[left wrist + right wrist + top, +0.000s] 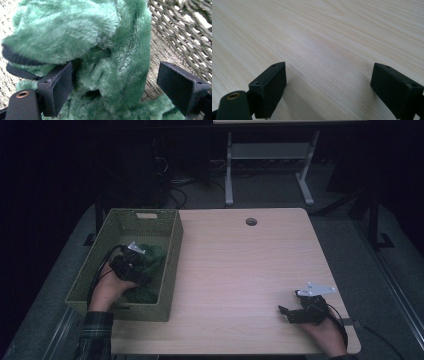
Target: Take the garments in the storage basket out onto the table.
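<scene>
Jaws stood wide apart on the left gripper [115, 85], and green plush [100, 50] sat between them: one jaw pressed against the fur, the other stood clear of it near the woven wall. So it was open around the plush, not clamped. Seen from above, that gripper [131, 265] was down inside the basket [172, 265], the left hand [112, 290] behind it, a plaid sleeve [95, 332] coming in from the bottom edge. The plush [152, 257] lay on the basket floor, bunched toward the near right part, dark trim showing along one fold in the left gripper view. Weave of the basket [180, 32] rose close behind it.

Over on the other side, the right gripper [328, 87] was open too, jaws spread, bare wood between them and nothing held. From above it [295, 312] sat low over the table [240, 270] near the front right corner, the right hand [322, 335] behind it, cable [375, 335] trailing off the edge. Well apart, those two grippers. The basket stood at the table's left edge, and a round hole [251, 221] marked the far side of the tabletop.
</scene>
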Demonstrator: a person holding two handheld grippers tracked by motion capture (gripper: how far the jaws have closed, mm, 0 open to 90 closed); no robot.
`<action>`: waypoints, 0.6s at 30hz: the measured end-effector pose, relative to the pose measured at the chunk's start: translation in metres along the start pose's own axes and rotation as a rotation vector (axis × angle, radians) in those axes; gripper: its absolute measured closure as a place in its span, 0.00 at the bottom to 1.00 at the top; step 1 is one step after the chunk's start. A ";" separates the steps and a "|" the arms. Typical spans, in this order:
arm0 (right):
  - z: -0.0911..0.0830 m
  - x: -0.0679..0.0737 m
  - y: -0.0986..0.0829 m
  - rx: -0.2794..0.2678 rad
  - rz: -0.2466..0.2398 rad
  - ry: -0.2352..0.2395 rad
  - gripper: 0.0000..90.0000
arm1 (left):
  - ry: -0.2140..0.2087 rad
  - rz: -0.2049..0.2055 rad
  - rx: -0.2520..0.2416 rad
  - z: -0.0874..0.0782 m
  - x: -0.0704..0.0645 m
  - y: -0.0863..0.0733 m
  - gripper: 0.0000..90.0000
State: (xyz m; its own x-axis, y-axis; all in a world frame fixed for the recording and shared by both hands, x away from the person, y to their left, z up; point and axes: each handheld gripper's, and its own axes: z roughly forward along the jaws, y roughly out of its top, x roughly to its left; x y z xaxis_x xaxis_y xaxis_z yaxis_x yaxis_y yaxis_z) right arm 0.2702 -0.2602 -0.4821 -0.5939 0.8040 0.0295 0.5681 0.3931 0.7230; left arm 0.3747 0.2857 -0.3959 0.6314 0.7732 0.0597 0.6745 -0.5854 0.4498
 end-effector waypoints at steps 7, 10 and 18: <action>0.000 0.000 0.000 0.000 0.000 0.000 0.14 | 0.013 0.009 0.062 0.016 -0.003 0.003 0.16; 0.000 0.000 0.000 0.000 0.000 0.000 0.14 | 0.011 0.008 0.073 0.017 -0.003 0.003 0.21; 0.000 0.000 0.000 0.000 -0.001 0.000 0.14 | -0.026 0.000 0.057 0.009 0.005 0.001 0.66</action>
State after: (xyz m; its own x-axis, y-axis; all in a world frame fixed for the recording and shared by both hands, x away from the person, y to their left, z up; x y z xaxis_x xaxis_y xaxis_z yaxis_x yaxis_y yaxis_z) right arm 0.2703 -0.2603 -0.4821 -0.5944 0.8036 0.0291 0.5676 0.3936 0.7231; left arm 0.3817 0.2864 -0.4030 0.6402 0.7673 0.0361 0.6950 -0.5987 0.3981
